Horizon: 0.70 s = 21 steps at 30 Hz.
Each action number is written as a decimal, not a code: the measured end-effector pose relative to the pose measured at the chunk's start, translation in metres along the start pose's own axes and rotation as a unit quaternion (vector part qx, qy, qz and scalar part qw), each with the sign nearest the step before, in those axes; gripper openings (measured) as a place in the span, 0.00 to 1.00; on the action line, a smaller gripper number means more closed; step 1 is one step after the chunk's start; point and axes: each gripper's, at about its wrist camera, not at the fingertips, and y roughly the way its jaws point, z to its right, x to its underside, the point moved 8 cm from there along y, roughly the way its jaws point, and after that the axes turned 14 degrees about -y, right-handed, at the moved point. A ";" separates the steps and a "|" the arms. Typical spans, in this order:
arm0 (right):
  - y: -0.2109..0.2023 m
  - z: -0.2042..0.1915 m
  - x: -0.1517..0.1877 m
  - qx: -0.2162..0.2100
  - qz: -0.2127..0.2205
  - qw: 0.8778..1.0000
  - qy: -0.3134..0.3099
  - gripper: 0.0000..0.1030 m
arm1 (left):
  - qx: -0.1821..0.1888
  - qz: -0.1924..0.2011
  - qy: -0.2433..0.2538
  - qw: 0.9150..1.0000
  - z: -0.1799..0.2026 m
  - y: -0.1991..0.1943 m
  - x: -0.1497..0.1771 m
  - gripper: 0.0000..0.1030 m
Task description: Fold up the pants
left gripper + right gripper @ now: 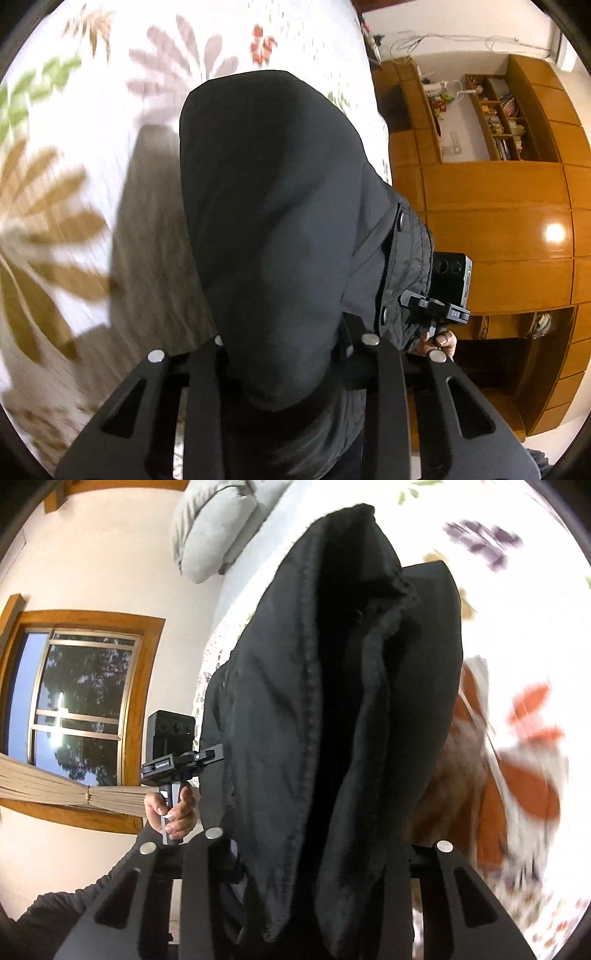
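The black pants [269, 221] hang in the air over the floral bedspread [74, 184], held up by both grippers. My left gripper [291, 354] is shut on the pants, and the cloth drapes forward and hides the fingertips. In the right wrist view my right gripper [314, 849] is shut on the pants [332, 701], whose folded layers and seam hang between the jaws. The right gripper's handle and the hand holding it [439, 314] show in the left wrist view. The left gripper's handle [177, 768] shows in the right wrist view.
The bed has a white floral cover [517, 664] and a grey pillow [214, 528] at its head. A wooden cabinet with shelves [498, 206] stands beside the bed. A wood-framed window [81, 701] is on the other wall.
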 end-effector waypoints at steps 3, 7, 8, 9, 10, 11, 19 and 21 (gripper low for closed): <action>0.011 0.002 -0.042 -0.002 -0.006 1.000 -0.010 0.37 | -0.004 0.018 0.000 1.000 0.004 -0.019 -0.033 0.28; 0.044 0.007 -0.113 0.001 -0.019 0.999 -0.026 0.37 | -0.018 0.037 -0.003 0.999 0.001 -0.042 -0.094 0.28; 0.053 0.010 -0.128 0.001 -0.023 0.999 -0.026 0.37 | -0.020 0.041 -0.009 0.999 -0.003 -0.047 -0.115 0.28; 0.061 0.013 -0.141 0.001 -0.026 0.999 -0.028 0.37 | -0.019 0.043 -0.015 0.999 -0.006 -0.050 -0.130 0.28; 0.072 0.018 -0.156 0.001 -0.029 0.999 -0.026 0.37 | -0.019 0.044 -0.021 0.999 -0.008 -0.052 -0.143 0.28; 0.079 0.022 -0.166 0.001 -0.032 0.999 -0.024 0.37 | -0.021 0.044 -0.027 0.998 -0.015 -0.053 -0.155 0.28; 0.132 0.073 -0.188 0.001 -0.063 0.998 0.012 0.38 | -0.022 0.017 -0.062 0.998 -0.063 -0.044 -0.203 0.33; 0.139 0.075 -0.186 -0.003 -0.064 0.998 0.016 0.44 | -0.009 0.014 -0.062 0.998 -0.072 -0.042 -0.200 0.35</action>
